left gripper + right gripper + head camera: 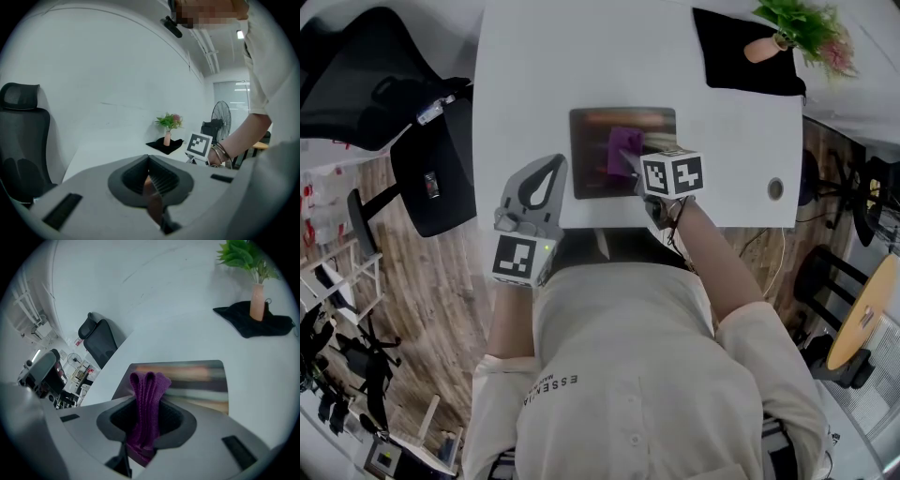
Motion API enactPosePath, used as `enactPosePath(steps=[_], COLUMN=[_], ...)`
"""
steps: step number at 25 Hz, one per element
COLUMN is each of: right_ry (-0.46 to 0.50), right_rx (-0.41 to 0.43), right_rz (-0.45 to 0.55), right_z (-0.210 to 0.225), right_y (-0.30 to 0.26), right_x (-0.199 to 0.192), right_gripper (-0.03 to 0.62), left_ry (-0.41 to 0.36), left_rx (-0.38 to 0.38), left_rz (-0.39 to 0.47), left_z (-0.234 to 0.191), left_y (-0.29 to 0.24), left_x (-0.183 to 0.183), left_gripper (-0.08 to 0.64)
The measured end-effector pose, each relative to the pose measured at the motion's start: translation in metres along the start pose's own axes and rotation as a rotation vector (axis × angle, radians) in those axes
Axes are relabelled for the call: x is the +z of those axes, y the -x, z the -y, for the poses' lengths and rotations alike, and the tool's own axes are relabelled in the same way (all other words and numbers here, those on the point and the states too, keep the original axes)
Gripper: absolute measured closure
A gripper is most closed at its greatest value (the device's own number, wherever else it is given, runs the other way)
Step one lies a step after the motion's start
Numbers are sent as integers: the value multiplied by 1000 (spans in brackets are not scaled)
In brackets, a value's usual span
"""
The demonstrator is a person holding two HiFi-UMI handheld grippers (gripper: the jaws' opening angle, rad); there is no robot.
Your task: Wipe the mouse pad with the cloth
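A dark, glossy mouse pad [591,155] lies on the white table [525,84], near its front edge. A purple cloth [624,148] rests on the pad's middle, and my right gripper [632,163] is shut on it from the near side. In the right gripper view the folded cloth [149,390] sticks up between the jaws, over the pad [201,380]. My left gripper [551,167] is just left of the pad with its jaws together and nothing in them. In its own view the left gripper [150,180] points across the table.
At the table's back right a black cloth [741,56] carries a pink vase [763,47] with a green plant. A round cable hole [775,188] is at the front right. A black office chair [431,173] stands left of the table.
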State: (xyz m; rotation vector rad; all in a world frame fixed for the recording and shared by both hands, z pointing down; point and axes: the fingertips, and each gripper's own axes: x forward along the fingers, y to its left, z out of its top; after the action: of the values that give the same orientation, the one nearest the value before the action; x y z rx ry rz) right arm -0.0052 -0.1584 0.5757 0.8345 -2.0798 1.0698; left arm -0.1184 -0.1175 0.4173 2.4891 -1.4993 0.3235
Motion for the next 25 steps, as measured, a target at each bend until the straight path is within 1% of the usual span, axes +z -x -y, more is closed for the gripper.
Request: enactPosePath(steps=[5, 13, 15, 18, 21, 25], right_ry=[10, 1, 4, 3, 3, 5], right_rx=[-39, -92, -106, -125, -159, -208], right_rz=[-4, 1, 0, 2, -6, -13], right_z=[24, 64, 73, 86, 100, 111], right_y=[16, 43, 50, 60, 68, 78], right_x=[-3, -10, -13, -16, -18, -20], right_gripper=[477, 477, 477, 477, 477, 477], left_ry=[-10, -29, -40, -30, -59, -75], left_rx=[-19, -40, -44, -37, -48, -58], left_rz=[4, 27, 36, 34, 47, 53], left_z=[16, 39, 44, 51, 56, 60], left_y=[-16, -38, -39, -39, -40, -34], left_x=[6, 16, 17, 19, 19, 20], left_gripper=[560, 560, 560, 560, 560, 560])
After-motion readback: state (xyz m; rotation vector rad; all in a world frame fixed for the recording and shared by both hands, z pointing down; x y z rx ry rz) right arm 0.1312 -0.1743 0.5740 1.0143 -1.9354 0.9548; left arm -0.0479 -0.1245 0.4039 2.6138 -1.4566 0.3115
